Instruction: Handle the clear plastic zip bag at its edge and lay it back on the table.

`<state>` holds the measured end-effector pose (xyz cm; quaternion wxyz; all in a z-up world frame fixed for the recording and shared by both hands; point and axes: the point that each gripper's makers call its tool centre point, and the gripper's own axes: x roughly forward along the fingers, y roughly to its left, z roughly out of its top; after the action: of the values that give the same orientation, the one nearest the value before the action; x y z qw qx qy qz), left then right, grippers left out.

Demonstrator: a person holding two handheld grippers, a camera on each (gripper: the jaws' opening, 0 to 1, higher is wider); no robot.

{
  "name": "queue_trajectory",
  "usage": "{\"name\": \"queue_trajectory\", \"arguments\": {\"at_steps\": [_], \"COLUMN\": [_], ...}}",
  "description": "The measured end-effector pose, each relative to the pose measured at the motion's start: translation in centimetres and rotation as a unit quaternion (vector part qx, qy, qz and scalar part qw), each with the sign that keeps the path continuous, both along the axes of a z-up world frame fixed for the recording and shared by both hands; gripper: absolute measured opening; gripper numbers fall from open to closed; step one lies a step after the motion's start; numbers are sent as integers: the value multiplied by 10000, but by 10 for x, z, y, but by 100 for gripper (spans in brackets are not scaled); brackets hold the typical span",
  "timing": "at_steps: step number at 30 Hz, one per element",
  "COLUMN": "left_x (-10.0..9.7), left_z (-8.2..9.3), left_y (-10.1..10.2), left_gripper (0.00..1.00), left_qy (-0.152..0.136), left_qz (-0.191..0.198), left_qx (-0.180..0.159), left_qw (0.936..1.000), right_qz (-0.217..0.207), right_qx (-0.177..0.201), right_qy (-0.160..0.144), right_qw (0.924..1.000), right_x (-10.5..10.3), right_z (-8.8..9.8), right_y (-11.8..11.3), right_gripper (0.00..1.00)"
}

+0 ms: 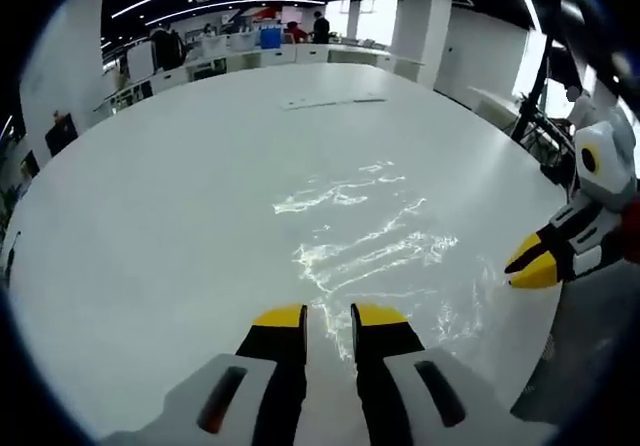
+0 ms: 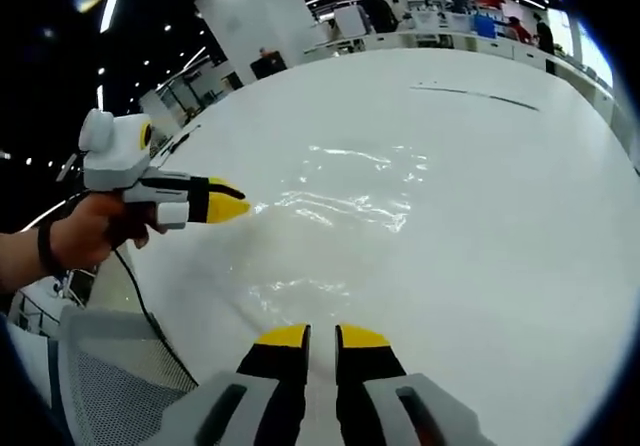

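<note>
Both grippers share one build: the left gripper and right gripper have black jaws with yellow tips on pale grey bodies. The hand wears what looks like a dark wristband.

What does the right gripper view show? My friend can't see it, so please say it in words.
A clear bag lies flat on a white table. The right gripper points at its near edge, jaws a narrow gap apart with nothing visibly between them. The left gripper, held in a hand, reaches toward the bag's left edge.
</note>
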<state>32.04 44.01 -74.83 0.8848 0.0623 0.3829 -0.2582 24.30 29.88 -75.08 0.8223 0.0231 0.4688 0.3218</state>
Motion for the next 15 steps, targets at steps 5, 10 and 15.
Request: {"name": "queue_trajectory", "arguments": {"at_steps": [5, 10, 15], "left_x": [-13, -19, -33], "left_z": [6, 9, 9], "left_y": [-5, -12, -13], "left_gripper": [16, 20, 23], "left_qy": [-108, -211, -186], "left_qz": [-281, -467, -467], "left_qx": [140, 155, 121], "left_qw": [9994, 9986, 9987], "right_qz": [91, 178, 141], "right_qx": [-40, 11, 131], "right_qy": [-229, -386, -507], "right_qw": [9997, 9991, 9985], "right_x": [3, 6, 6], "right_z": [4, 7, 13], "right_y": [-1, 2, 1], "right_gripper": [17, 23, 32]}}
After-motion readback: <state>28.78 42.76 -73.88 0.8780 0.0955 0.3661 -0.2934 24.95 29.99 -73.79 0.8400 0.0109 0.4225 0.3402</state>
